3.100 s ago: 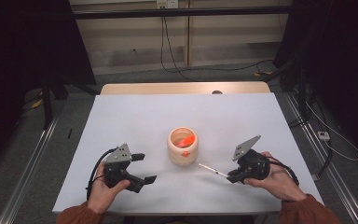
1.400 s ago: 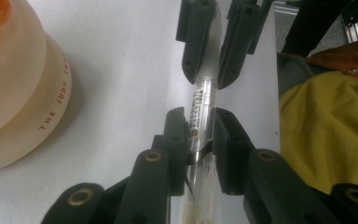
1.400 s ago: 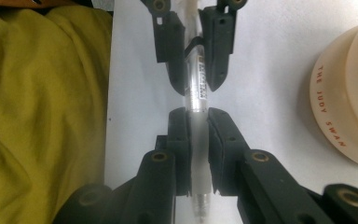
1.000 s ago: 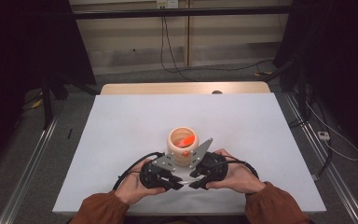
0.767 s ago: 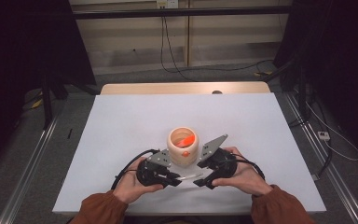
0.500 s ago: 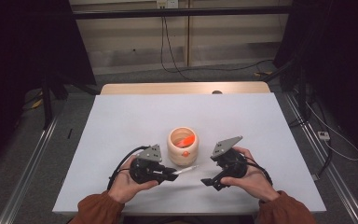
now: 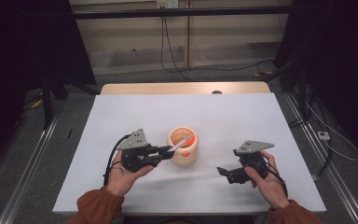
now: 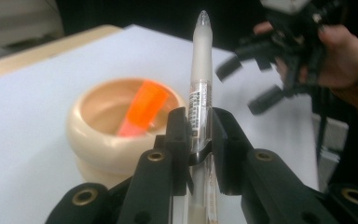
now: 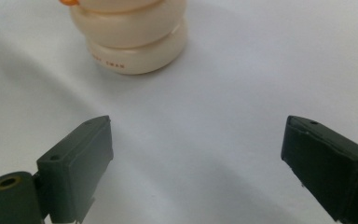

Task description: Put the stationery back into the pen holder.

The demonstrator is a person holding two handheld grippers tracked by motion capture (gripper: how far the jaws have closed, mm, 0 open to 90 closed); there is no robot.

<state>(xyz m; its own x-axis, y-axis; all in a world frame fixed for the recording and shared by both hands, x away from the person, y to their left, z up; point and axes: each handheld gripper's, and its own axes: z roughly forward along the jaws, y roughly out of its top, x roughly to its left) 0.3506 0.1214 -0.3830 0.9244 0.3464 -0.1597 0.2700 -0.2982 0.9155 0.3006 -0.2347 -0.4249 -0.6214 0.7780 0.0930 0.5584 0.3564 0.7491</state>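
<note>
Left gripper (image 7: 167,153) is clamped on the white pen (image 8: 199,88), tip aimed toward 3 o'clock, hanging at the cream cup's (image 7: 182,146) rim, over the mouth. Orange marker (image 8: 142,108) already leans inside the cup. Right gripper (image 7: 225,173) sits well apart at the cup's 4 o'clock, jaws just swung wide, nothing between them. Looks like handover done; what's left: tip the pen into the cup and let go.
</note>
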